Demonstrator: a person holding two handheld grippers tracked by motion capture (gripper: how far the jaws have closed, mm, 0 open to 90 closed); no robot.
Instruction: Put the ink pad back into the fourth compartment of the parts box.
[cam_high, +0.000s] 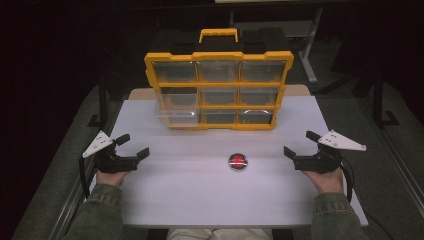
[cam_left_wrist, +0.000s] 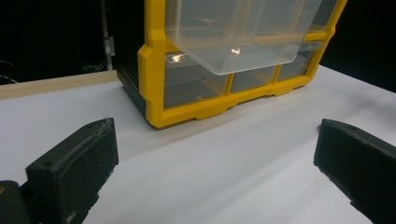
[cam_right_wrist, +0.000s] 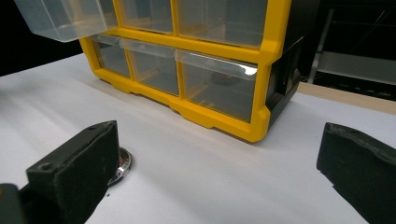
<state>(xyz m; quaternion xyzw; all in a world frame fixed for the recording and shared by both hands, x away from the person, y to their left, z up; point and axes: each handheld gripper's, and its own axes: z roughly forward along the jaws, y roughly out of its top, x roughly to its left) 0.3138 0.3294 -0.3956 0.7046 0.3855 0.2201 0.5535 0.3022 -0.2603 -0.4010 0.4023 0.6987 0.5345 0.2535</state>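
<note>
White table (cam_high: 165, 200) holds the yellow drawer organizer (cam_high: 218, 90), one drawer (cam_high: 176, 109) pulled out, red disc (cam_high: 238, 161) before it; my left gripper (cam_high: 131, 146) and right gripper (cam_high: 300, 143) wait open, probably to grasp the disc.

Olive-green sleeves (cam_high: 100, 212); black two-jawed tools (cam_high: 131, 148) with grey triangular plates (cam_high: 97, 143).

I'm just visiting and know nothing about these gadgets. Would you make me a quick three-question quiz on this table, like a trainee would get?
1. True or false: one clear drawer of the yellow organizer is pulled out.
2. The small round red item lies nearer which tool: A left tool, B right tool?
3. Fill in: both tools are ____, gripping nothing.

Key: 1 true; 2 B; 3 open.
</note>
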